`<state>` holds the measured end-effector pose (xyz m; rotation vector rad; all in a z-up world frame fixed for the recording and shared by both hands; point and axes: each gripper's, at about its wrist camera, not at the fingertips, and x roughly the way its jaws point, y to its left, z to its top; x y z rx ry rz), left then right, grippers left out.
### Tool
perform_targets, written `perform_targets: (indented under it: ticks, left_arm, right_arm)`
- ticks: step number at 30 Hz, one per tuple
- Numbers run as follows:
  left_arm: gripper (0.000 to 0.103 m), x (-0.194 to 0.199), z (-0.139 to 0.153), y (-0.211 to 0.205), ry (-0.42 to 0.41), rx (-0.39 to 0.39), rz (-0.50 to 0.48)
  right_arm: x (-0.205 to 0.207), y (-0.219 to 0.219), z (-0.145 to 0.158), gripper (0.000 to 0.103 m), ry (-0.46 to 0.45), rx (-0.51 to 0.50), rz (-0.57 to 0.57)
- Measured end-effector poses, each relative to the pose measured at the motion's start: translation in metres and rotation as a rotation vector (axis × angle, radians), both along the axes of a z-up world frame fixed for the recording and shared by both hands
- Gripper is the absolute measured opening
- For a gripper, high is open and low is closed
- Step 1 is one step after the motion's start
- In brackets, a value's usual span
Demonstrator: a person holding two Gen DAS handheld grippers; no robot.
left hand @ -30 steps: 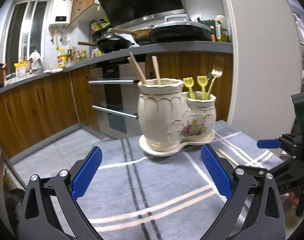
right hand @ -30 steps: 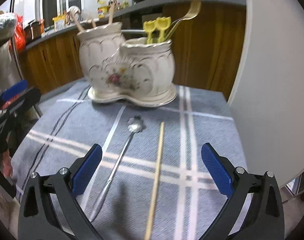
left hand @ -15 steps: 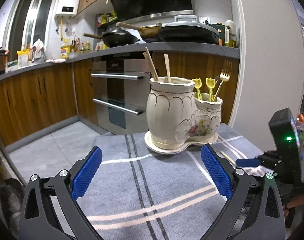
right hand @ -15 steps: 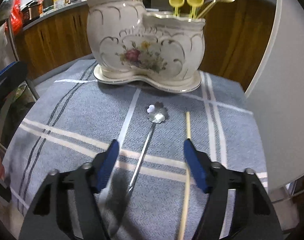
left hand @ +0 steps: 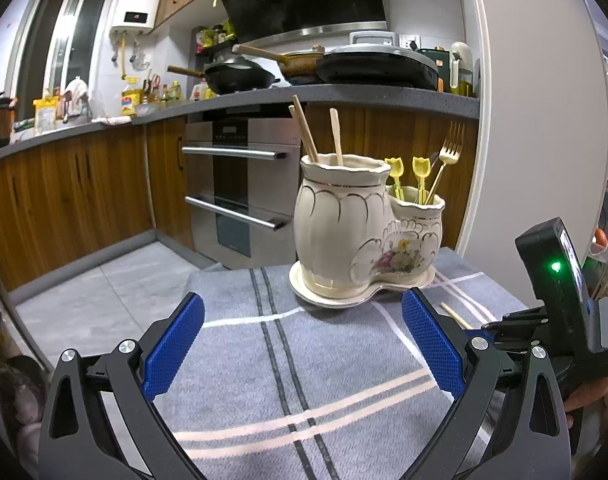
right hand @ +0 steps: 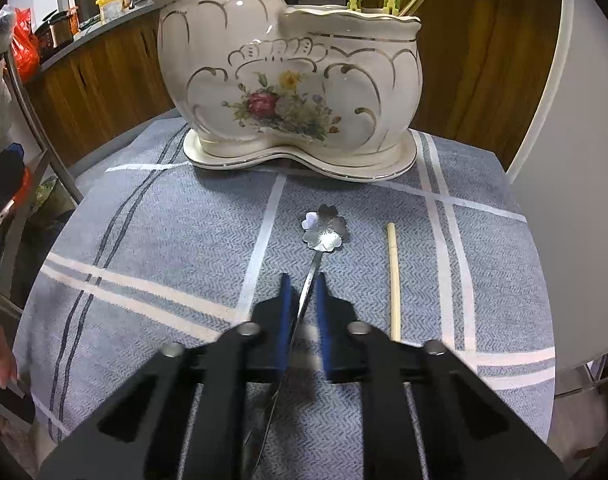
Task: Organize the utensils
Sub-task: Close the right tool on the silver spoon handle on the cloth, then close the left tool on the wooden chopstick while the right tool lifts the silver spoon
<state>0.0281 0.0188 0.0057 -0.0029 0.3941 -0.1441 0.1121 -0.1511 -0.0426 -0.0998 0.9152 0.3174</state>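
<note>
The right hand-held gripper [right hand: 301, 284] has just closed, grasping the spoon [right hand: 324, 229] handle; the left hand-held gripper [left hand: 301, 344] hangs released

Dim indoor light — fisheye-warped, dark-cornered edges.

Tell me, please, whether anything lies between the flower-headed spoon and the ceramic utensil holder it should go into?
Nothing visible does. The flower-headed spoon lies on the cloth in front of the ceramic utensil holder, with only bare striped cloth between them. The chopstick lies off to the spoon's side. The right hand-held gripper has just been closing on the spoon's handle.
</note>
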Motion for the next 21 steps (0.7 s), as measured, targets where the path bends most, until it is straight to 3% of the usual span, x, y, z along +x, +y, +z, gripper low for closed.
perform_targets:
  ticks: [6, 13, 21]
  left_arm:
    - [0.098, 0.003, 0.0, -0.007, 0.024, -0.019, -0.011]
    - [0.098, 0.002, -0.002, -0.031, 0.049, 0.055, -0.01]
    - [0.098, 0.006, -0.008, -0.077, 0.17, 0.072, -0.078]
  right_arm:
    - [-0.005, -0.017, 0.007, 0.003, -0.011, 0.105, 0.005]
    - [-0.024, -0.058, 0.036, 0.003, -0.065, 0.247, 0.031]
    - [-0.034, -0.103, 0.061, 0.003, -0.113, 0.367, 0.063]
